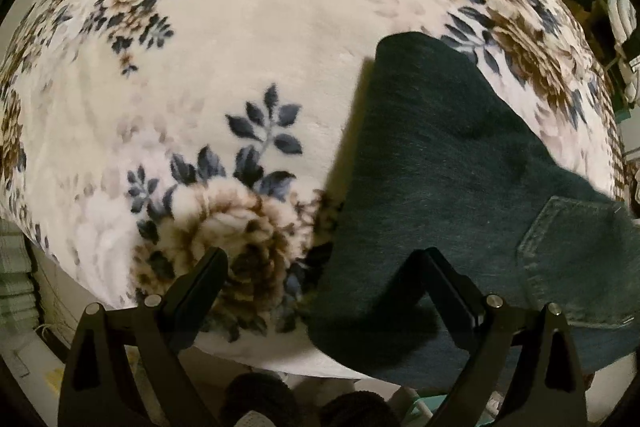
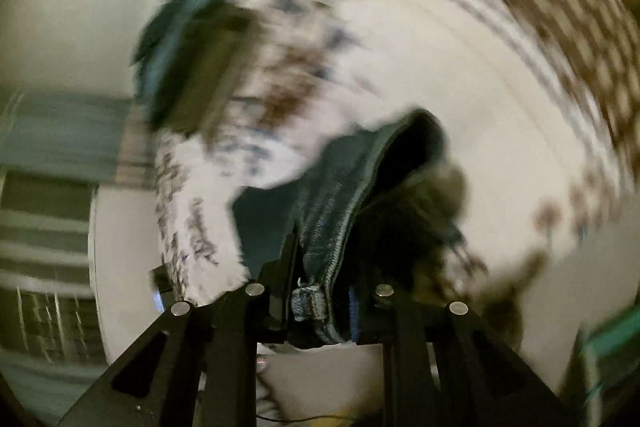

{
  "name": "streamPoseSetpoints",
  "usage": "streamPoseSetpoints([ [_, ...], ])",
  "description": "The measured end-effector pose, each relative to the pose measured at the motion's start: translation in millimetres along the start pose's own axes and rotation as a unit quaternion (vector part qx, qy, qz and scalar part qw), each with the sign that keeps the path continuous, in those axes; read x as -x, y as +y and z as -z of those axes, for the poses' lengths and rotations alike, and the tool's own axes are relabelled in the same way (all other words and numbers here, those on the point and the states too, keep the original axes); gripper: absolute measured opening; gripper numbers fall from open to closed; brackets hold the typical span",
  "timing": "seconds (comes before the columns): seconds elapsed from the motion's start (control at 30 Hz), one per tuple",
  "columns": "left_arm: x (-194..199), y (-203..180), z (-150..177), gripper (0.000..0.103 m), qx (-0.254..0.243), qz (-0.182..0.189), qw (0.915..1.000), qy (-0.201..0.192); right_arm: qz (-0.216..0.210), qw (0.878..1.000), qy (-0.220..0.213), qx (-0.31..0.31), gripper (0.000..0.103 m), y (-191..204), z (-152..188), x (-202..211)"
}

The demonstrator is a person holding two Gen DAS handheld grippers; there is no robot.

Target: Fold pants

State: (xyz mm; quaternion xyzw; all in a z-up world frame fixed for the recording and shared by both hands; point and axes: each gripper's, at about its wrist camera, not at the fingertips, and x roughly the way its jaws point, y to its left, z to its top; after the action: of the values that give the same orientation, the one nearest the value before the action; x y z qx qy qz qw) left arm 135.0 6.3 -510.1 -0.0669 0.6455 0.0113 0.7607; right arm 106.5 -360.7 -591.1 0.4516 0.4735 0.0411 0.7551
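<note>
Denim lies dark on the floral blanket [image 1: 224,75] of the bed: the pants [image 1: 460,195] are spread toward the near edge, back pocket [image 1: 576,251] up, and in the right wrist view a seamed edge of them runs up between the right gripper [image 2: 320,267] fingers, which pinch it. To carry the fold well, I judge that pinch should hold the whole seam, lift just clear of the blanket, and lay the edge square over the rest without dragging it askew. The left gripper [image 1: 320,267] looks straight down over the near blanket edge, its fingers spread and holding nothing, one over the blanket, one over the denim. The right slants downward; its view is smeared, so the far surroundings cannot be read.
</note>
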Motion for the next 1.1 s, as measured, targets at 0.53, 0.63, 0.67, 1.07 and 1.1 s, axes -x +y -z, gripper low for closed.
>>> streamPoseSetpoints([
  [0.53,-0.1,5.4,4.2,0.098,0.011,0.017,0.9998,0.004,0.055,0.99,0.019,-0.127,0.076,-130.2,-30.5,-12.0],
  [0.63,-4.3,-4.2,-13.0,0.098,0.008,0.022,0.9997,0.005,-0.013,0.985,-0.007,-0.171,0.085,-130.0,-29.4,-10.2],
  [0.67,-5.2,-6.8,-21.4,0.098,0.006,0.026,0.9996,0.003,-0.014,0.986,-0.011,-0.165,0.086,-126.9,-33.5,-15.0],
  [1.07,-69.3,-13.2,-104.3,0.103,-0.006,0.084,0.9957,0.038,0.235,0.968,0.071,0.055,0.092,-101.7,-84.0,-85.6],
  [1.1,-66.8,-12.9,-104.0,0.103,-0.011,0.085,0.9956,0.038,0.223,0.971,0.069,0.045,0.092,-104.5,-84.3,-80.9],
])
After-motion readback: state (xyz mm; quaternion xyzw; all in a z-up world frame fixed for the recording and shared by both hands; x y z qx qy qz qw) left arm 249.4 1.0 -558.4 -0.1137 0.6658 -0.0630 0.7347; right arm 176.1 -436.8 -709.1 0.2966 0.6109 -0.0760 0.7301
